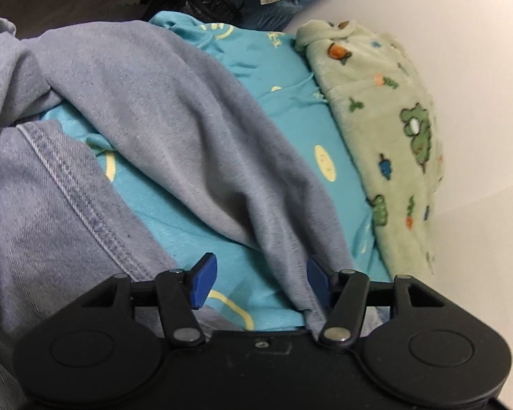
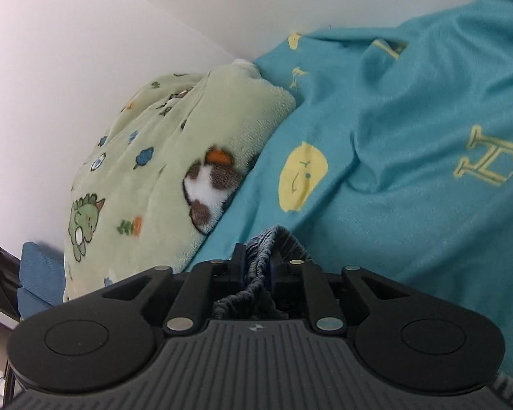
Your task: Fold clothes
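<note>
Two grippers work on one grey garment [image 1: 174, 130] that lies rumpled across a teal sheet [image 1: 290, 109] printed with yellow faces and letters. In the left wrist view, the left gripper [image 1: 261, 282] has its blue pads well apart; a hanging fold of the grey cloth drapes between them, close against the right-hand pad, but the pads do not press on it. A stitched hem of the garment runs down the left of that view. In the right wrist view, the right gripper [image 2: 256, 266] is nearly closed, its jaws pinching a ribbed, gathered grey edge, probably a cuff or waistband of the same garment. The fold looks barely begun: the cloth is bunched and draped, with no flat layers or clean creases visible, so spreading, smoothing and folding all seem left to do. A green fleece blanket [image 2: 160, 157] with dinosaurs and animals is heaped just beside the work area, touching the sheet, and may crowd the space for laying the garment flat. A white wall [image 2: 85, 51] stands behind it.
</note>
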Demonstrator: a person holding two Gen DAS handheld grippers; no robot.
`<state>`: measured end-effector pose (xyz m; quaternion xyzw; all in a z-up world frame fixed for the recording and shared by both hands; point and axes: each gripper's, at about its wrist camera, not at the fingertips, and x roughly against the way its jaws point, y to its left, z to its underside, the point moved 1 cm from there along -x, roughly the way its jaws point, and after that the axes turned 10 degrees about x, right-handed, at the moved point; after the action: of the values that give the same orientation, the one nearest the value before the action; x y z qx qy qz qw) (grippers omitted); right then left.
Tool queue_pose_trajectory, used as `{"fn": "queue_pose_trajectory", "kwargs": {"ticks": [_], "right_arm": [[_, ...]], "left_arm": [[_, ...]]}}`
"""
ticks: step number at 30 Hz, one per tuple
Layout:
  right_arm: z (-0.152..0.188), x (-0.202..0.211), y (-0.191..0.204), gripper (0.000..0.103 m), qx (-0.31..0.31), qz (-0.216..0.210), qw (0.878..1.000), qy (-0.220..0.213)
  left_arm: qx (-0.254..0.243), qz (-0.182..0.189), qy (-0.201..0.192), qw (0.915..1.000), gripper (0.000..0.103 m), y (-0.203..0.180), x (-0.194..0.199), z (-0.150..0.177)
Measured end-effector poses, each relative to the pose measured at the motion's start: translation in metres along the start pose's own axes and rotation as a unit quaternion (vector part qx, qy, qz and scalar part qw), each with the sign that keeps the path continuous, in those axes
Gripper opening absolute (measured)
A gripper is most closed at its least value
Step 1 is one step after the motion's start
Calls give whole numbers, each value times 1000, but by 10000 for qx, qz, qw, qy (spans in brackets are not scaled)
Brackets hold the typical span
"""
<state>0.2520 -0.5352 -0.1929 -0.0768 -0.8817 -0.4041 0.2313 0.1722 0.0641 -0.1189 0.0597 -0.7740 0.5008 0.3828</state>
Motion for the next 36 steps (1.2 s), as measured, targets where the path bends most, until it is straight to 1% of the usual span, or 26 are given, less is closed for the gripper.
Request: {"fn": "queue_pose_trajectory", "kwargs": {"ticks": [3,6,8,10,12,14,15,16,17,18,20,22,24,25,27,28,29,30,31,33,35,36], "right_arm": [[-2,13,23,48,524,309,9981,42],[-1,34,52,58,1187,595,9911,39],[15,56,69,58,1723,749,9822,-95],[33,78,86,64,2255,822,9706,-170],[51,82,109,64,2732,683,9595,121],[76,83,140,66,3365,352,9400,433],[90,85,154,71,3669,274,9286,486],[101,84,165,73,3838,222,9217,527],[113,84,177,73,4002,171,9145,563],[122,84,186,73,4104,147,9103,526],[134,86,201,73,4267,212,9036,315],[137,85,206,73,4289,599,9014,-21],[131,79,198,71,4092,951,9070,-277],[125,76,189,67,3949,1187,9101,-406],[115,76,171,65,3710,1709,9106,-636],[107,75,159,63,3519,1938,9132,-690],[100,75,147,57,3255,2051,9203,-709],[94,76,135,29,2996,2163,9263,-732],[92,78,131,13,2889,2280,9261,-827],[88,82,125,14,2689,2503,9245,-1017],[99,84,141,14,3074,2375,9139,-1176],[104,84,150,17,3265,2300,9082,-1251]], "left_arm": [[-62,-113,18,9999,55,-2,-2,-3],[-392,-403,-36,9984,55,-7,0,-4],[-644,-614,69,9960,59,-11,0,-2],[-1064,-864,225,9903,59,-18,-2,1],[-1457,-1000,230,9840,59,-25,1,6],[-1762,-1028,256,9786,60,-31,5,9],[-1854,-1010,282,9771,60,-32,7,9],[-1908,-995,292,9761,60,-34,8,9],[-1937,-994,280,9756,60,-35,10,8],[-1951,-1009,244,9753,60,-35,11,6],[-1977,-1026,137,9748,61,-37,12,0],[-2019,-990,108,9743,61,-37,12,-4],[-2046,-928,100,9744,61,-36,10,-10],[-2054,-925,75,9743,61,-34,9,-12],[-2027,-912,24,9750,61,-30,6,-19],[-1965,-915,39,9762,61,-27,4,-21],[-1904,-892,97,9776,61,-25,2,-23],[-1850,-853,171,9789,61,-24,0,-24],[-1816,-821,226,9797,61,-23,-2,-25],[-1840,-772,231,9796,61,-26,-1,-25],[-1875,-750,178,9792,62,-29,2,-27],[-1910,-725,163,9788,62,-32,4,-29]]}}
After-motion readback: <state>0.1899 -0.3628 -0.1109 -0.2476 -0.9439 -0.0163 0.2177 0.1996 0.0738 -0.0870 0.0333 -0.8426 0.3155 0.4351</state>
